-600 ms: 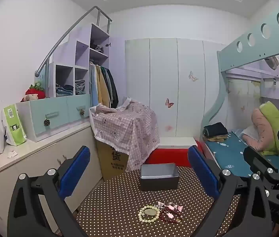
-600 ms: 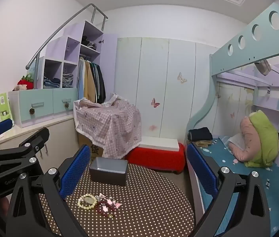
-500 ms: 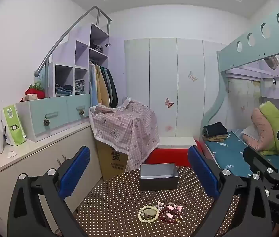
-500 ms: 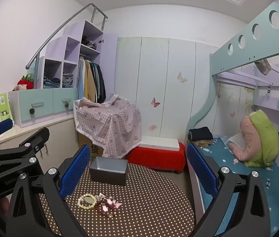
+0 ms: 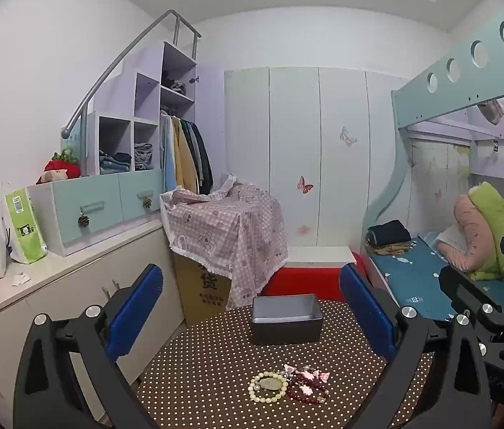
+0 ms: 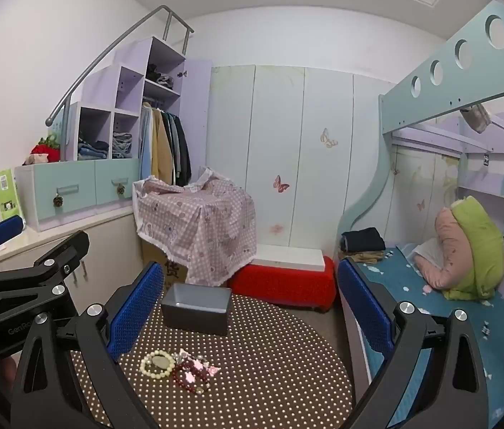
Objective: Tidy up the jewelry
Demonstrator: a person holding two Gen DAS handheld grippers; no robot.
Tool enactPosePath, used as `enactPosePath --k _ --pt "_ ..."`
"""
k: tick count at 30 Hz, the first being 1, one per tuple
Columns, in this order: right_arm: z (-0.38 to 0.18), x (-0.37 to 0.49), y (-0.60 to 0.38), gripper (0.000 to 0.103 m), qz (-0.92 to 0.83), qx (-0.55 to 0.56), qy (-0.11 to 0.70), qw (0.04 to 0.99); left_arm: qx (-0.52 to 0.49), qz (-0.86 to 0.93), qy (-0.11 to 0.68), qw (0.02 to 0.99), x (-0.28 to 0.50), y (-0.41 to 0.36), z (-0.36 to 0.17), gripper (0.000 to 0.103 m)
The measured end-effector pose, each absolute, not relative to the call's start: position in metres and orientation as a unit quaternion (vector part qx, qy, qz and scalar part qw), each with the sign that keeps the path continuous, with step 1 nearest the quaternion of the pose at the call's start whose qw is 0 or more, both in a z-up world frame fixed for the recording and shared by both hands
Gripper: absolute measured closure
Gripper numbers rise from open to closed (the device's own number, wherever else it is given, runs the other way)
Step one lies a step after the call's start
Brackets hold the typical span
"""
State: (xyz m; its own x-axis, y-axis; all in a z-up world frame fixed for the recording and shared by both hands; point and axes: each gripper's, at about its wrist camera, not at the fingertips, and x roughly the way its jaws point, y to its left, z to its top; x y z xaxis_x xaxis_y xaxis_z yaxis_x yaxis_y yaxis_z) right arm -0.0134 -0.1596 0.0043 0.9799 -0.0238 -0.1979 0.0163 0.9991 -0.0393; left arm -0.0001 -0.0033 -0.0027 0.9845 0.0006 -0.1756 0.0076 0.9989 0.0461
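Note:
A small pile of jewelry lies on the round brown polka-dot table: a cream bead bracelet, a dark red bead bracelet and pink pieces. Behind it stands an open grey box, nothing seen inside. My left gripper hovers open above the table, short of the pile. My right gripper is open too, to the right of the left one. Neither holds anything.
A low cabinet with bags runs along the left. A box under a pink checked cloth and a red bench stand behind the table. The bunk bed with pillows is at the right.

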Motion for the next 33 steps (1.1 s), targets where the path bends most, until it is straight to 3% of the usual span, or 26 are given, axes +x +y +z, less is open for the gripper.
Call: enactPosePath --k 33 --pt "0.0009 -0.0126 -0.1613 0.008 -0.009 -0.018 0.100 0.995 0.020 -0.005 0.092 0.996 0.0033 -0.0087 -0.0052 0.007"
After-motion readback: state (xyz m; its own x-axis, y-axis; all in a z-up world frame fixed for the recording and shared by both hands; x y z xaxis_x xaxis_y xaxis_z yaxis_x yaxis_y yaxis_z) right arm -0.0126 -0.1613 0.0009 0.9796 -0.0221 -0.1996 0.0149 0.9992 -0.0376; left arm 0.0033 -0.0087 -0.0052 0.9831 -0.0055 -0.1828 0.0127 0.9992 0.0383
